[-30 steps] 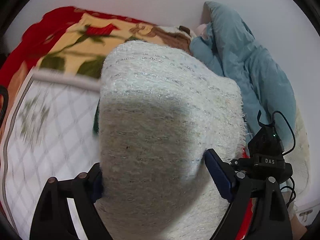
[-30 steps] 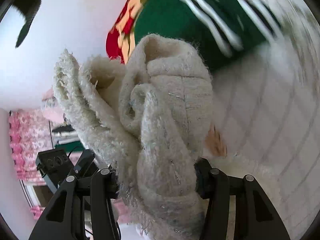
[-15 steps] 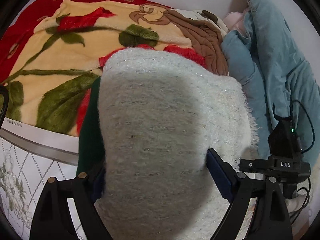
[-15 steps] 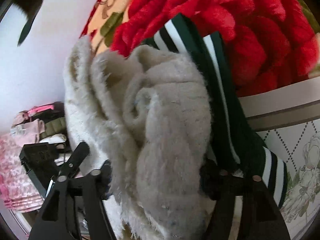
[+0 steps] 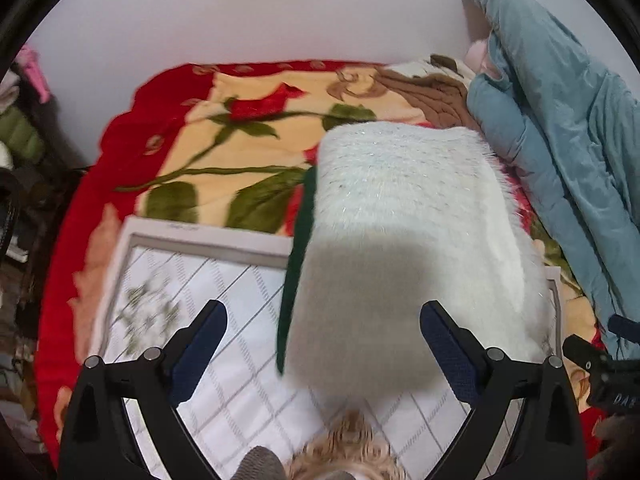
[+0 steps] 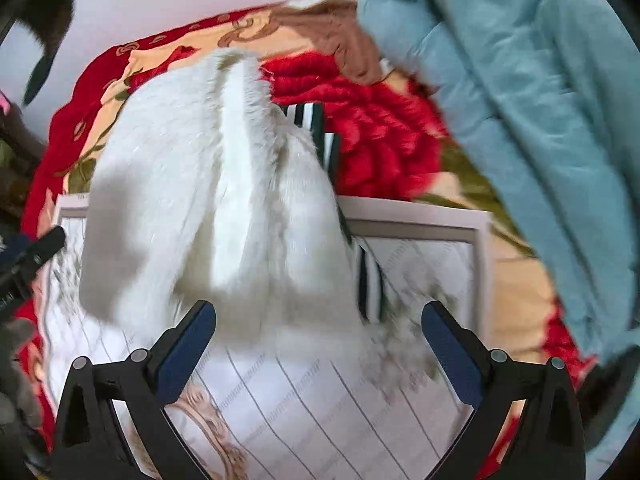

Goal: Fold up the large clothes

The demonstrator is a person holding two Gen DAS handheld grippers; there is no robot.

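A folded fluffy white sweater (image 5: 404,240) lies on top of a folded green garment with white stripes (image 5: 298,256) at the far edge of the white quilted mat (image 5: 224,360). My left gripper (image 5: 322,348) is open and empty, its blue-padded fingers (image 5: 200,344) standing apart just short of the sweater's near edge. In the right wrist view the same sweater (image 6: 208,196) lies with its folded layers showing, on the striped green garment (image 6: 368,276). My right gripper (image 6: 320,344) is open and empty, just in front of the sweater.
A red and cream floral blanket (image 5: 240,136) covers the bed behind the mat. A blue padded coat (image 5: 560,132) lies at the right against the white wall, with a brown garment (image 5: 424,92) beside it. Clothes are piled at the far left (image 5: 20,120).
Both grippers held the white sweater shut, carried it onto the green garment, then opened and drew back. The sweater now lies free on the stack.
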